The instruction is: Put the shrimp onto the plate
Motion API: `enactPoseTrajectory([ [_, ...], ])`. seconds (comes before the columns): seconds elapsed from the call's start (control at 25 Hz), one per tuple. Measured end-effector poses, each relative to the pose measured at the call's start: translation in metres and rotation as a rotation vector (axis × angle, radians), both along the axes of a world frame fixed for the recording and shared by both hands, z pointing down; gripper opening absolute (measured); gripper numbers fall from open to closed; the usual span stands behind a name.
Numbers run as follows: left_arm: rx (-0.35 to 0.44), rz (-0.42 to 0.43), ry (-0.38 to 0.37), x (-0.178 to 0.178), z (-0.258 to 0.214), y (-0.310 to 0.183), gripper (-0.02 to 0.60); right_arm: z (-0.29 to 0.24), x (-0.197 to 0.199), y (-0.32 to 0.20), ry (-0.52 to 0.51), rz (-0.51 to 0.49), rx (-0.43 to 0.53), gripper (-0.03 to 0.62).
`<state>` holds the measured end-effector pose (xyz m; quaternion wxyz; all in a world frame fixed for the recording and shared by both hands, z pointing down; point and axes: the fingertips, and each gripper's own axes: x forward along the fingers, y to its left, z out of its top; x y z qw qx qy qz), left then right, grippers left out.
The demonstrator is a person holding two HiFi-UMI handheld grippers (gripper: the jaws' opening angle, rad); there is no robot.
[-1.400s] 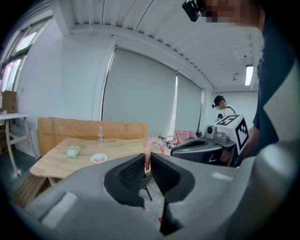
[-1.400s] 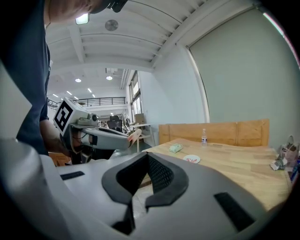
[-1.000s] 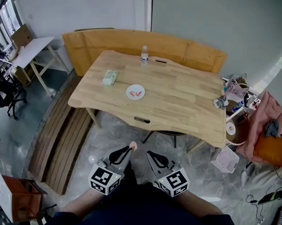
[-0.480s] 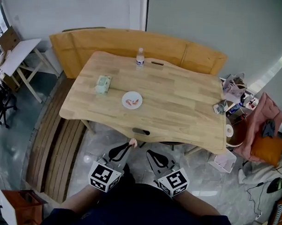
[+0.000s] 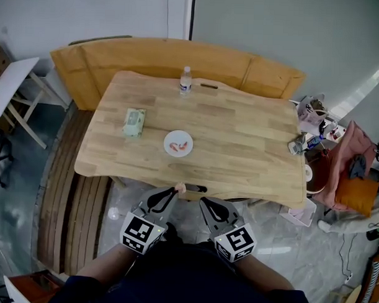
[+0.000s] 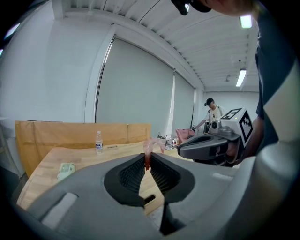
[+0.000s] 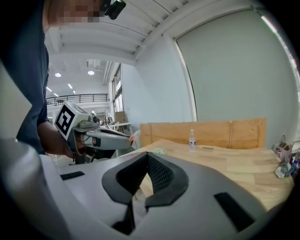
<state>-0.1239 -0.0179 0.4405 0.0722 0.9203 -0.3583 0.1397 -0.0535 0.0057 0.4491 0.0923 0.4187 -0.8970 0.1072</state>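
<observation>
**One shrimp pinched in your left gripper, short of the plate**

Far left, a slatted bench runs along the left edge of the table. Open floor lies between the bench and you.

On the board, a green tissue pack lies left of the plate and well apart from it. The white plate stands inboard of every edge, with bare wood all round its rim. Pink pieces lie on it. Beyond the plate, a water bottle stands upright near the far edge.

Your left gripper hangs just short of the near edge. Its jaws are pressed onto the pink shrimp, which stands up out of the tips.

In the head view, an oblong slot in the near edge shows between the two grippers' tips.

Your right gripper sits just beside the left one and apart from it. In the right gripper view, the right gripper has its jaws pressed together with nothing between them.

Right of the plate, bare tabletop runs to the right edge. There, a clutter of bags and small items crowds the floor beside the table.
</observation>
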Motion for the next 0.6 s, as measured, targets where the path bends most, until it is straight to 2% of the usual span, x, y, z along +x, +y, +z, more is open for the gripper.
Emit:
enactPoseTrajectory([
  [0.32, -0.003, -0.006, -0.001, -0.006, 0.002, -0.037, 0.043, 0.0, -0.003, -0.031, 0.006, -0.006, -0.003, 0.01],
  [0.6, 0.007, -0.051, -0.009, 0.012, -0.001, -0.07, 0.043, -0.004, 0.014, -0.068, 0.001, -0.061, -0.004, 0.011],
])
